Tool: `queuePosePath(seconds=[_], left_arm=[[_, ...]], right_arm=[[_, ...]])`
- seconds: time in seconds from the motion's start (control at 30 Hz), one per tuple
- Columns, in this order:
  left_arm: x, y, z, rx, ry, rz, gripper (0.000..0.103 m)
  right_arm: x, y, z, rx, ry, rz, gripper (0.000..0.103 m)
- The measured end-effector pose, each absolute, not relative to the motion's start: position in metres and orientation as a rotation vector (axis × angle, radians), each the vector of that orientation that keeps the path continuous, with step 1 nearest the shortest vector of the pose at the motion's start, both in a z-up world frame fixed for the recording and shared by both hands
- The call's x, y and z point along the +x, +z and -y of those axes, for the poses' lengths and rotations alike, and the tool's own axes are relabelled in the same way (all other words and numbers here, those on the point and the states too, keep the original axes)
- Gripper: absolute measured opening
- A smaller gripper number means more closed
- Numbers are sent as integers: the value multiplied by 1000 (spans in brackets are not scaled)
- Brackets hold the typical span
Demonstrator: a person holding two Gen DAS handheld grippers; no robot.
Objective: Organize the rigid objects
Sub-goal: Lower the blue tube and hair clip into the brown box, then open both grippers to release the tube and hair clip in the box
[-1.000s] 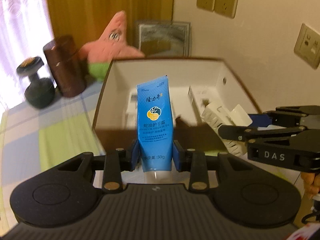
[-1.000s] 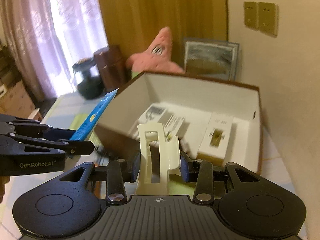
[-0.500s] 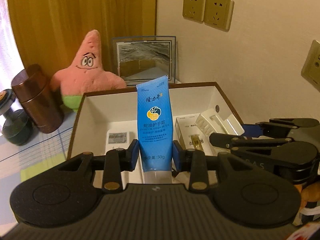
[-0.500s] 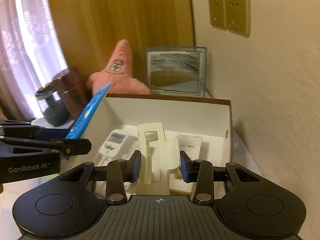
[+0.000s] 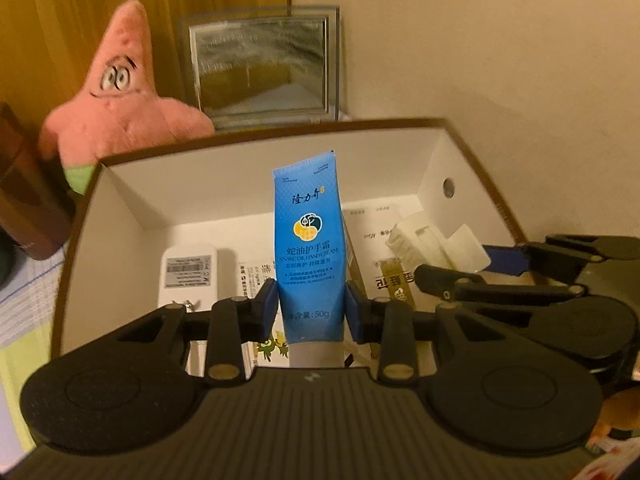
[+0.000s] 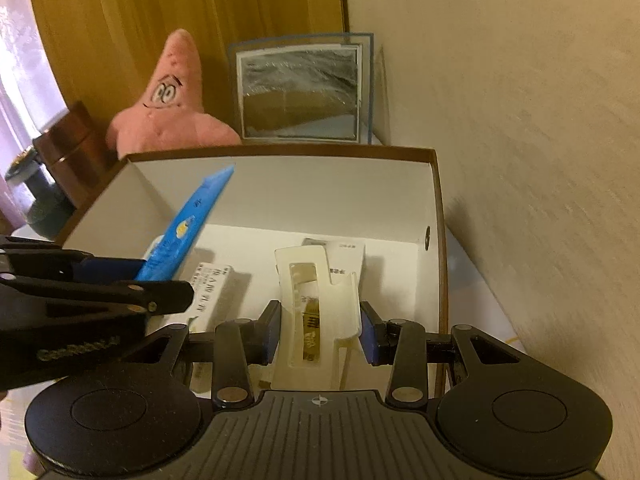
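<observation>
Warm, dim yellowish indoor light throughout. Pale daylight through curtain (image 6: 16, 80) at far left, blown out. Soft shadows inside box (image 6: 436, 216) beneath its contents. Dull glare on frame (image 5: 260, 68). Strong fisheye bending and dark vignette at corners. Motion blur along wall (image 6: 540, 160); plush (image 5: 116, 96) slightly soft.

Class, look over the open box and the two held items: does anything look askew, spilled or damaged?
Nothing stands out. The blue tube sits in the left tool, the cream plastic clip in the right tool, both over the box; its small cartons lie flat.
</observation>
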State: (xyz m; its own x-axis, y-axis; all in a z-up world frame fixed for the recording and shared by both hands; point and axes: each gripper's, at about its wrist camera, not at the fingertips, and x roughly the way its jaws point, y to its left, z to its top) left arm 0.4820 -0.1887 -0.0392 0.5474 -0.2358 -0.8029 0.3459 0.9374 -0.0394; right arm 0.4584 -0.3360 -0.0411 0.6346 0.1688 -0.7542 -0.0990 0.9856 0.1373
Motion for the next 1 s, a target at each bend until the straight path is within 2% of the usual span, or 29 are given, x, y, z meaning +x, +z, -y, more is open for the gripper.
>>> queuePosePath(seconds=[0.33, 0.43, 0.67, 0.7, 0.77, 0.8, 1.0], left_arm=[[508, -67, 193, 152, -345, -980, 33], [510, -67, 192, 165, -345, -974, 45], [505, -58, 181, 160, -330, -952, 51], [504, -56, 179, 156, -325, -950, 51], [500, -53, 175, 151, -318, -944, 53], [498, -52, 173, 150, -316, -942, 53], [480, -40, 160, 143, -303, -926, 56]], right_arm=[[475, -48, 337, 39, 125, -871, 37], [479, -49, 336, 29, 116, -872, 37], [484, -51, 333, 9, 90, -865, 38], [484, -50, 334, 8, 85, -860, 39], [481, -48, 334, -1, 86, -850, 54], [478, -46, 335, -1, 87, -841, 56], [463, -37, 335, 4, 87, -830, 59]])
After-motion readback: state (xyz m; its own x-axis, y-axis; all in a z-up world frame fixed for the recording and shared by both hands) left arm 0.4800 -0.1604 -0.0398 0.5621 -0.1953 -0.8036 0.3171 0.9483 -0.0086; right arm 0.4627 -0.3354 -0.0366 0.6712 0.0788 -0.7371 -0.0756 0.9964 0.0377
